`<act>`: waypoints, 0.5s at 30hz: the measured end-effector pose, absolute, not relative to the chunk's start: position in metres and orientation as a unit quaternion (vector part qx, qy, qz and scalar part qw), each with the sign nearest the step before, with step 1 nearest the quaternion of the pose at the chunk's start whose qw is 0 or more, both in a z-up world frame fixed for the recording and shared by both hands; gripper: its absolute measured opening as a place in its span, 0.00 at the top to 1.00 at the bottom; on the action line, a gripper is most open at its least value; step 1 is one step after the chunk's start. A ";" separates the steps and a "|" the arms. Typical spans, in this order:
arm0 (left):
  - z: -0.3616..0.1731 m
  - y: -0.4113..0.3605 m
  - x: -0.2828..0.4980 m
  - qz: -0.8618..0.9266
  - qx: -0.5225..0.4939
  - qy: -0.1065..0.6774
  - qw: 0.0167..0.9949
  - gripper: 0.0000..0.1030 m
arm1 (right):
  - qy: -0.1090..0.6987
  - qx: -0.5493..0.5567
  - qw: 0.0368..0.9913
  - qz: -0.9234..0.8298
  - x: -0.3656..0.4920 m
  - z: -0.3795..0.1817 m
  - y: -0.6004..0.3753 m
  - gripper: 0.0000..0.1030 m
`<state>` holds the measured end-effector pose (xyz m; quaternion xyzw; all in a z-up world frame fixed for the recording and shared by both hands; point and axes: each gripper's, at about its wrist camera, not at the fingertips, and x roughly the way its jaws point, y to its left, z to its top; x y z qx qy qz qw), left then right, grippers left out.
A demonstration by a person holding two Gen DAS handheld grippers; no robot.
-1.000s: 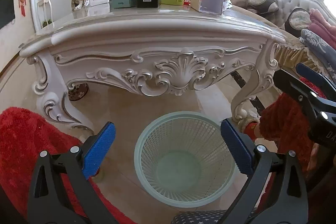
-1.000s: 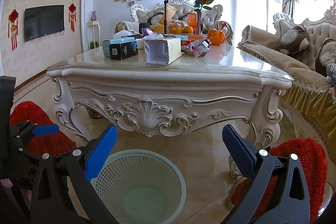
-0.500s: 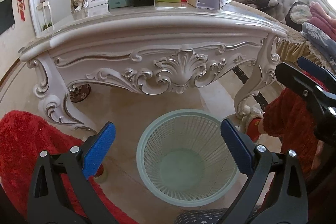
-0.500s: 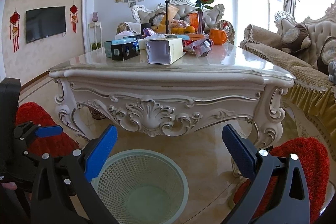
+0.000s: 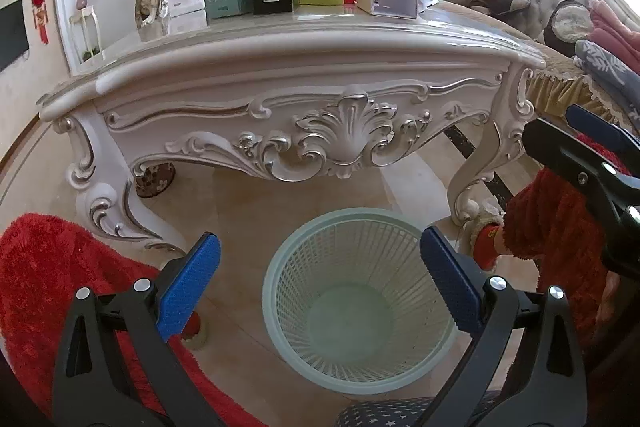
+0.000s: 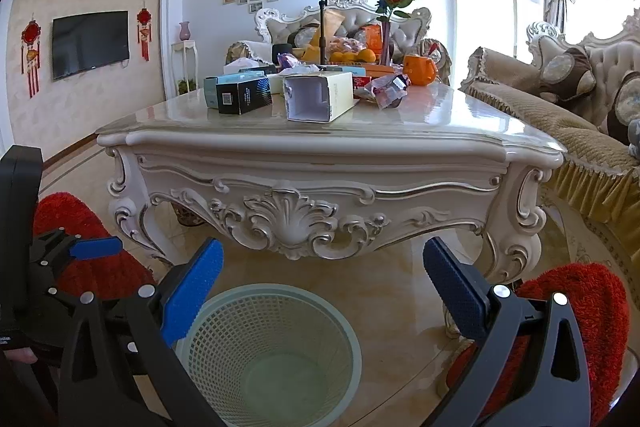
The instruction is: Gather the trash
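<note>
The task is judged to be at its opening: nothing has been collected yet, since the basket is seen empty and both tools are unloaded. A reach up to the tabletop is called for next, with one pair of jaws brought around a single piece of litter.

The carved table (image 6: pixel 320 171), the largest thing in view, is finished in glossy cream with silvered scrollwork and a polished, reflective top. On that top the trash is found: an open-ended white carton (image 6: pixel 320 97), boxy and light-looking cardboard, lies nearest the front edge, with a black box (image 6: pixel 244 97) just beside it and a crumpled purple wrapper (image 6: pixel 388 89) (shiny, probably foil or plastic film) a little farther back.

On the tiled floor in front of the table stands the pale green basket (image 5: pixel 360 301), a round, tapering plastic lattice with a smooth rim.

The left gripper (image 5: pixel 320 283) is held above the basket with its jaws spread wide and nothing between its ribbed blue pads (image 5: pixel 188 287). The right gripper (image 6: pixel 324 291) is likewise released and empty, aimed at the table's carved apron.
</note>
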<state>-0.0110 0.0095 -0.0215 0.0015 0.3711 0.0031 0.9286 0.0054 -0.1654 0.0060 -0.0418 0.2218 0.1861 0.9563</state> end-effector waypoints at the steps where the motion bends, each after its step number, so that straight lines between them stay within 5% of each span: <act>1: -0.022 0.009 -0.011 0.003 0.002 0.372 0.928 0.06 | 0.222 -0.042 0.956 0.186 0.006 0.006 -0.165 0.06; 15: -0.007 0.020 -0.010 -0.032 -0.029 0.349 0.936 0.06 | 0.242 -0.009 0.954 0.178 0.017 0.013 -0.173 0.06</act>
